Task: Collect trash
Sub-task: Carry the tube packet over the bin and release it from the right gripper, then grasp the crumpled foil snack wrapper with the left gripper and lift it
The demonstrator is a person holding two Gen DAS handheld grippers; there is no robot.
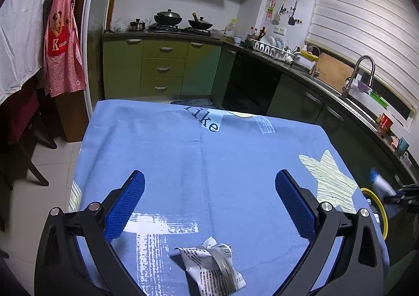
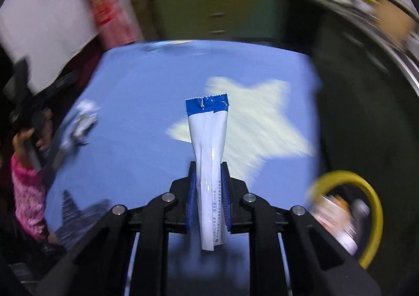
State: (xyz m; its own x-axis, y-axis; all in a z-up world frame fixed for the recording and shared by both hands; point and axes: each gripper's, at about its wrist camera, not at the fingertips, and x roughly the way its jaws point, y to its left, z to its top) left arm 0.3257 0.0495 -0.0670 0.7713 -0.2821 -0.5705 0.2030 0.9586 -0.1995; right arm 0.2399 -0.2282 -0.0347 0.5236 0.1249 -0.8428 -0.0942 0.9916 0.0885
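My right gripper (image 2: 209, 167) is shut on a long white sachet with a blue top (image 2: 208, 139), held lifted above the blue tablecloth (image 2: 136, 102). In the left wrist view the same sachet (image 1: 381, 183) shows blurred at the right edge, near the yellow-rimmed bin (image 1: 378, 207). My left gripper (image 1: 209, 191) is open over the tablecloth (image 1: 183, 154), and a crumpled white printed wrapper (image 1: 213, 264) lies on the cloth just short of its fingers. That wrapper (image 2: 81, 123) appears blurred at the left in the right wrist view. The yellow-rimmed bin (image 2: 366, 217) holds other trash.
The table stands in a kitchen with green cabinets (image 1: 162, 68) beyond it and a counter with a sink (image 1: 348, 91) along the right. A chair (image 1: 26, 144) stands at the left. A person's hand and pink sleeve (image 2: 26, 180) are at the left table edge.
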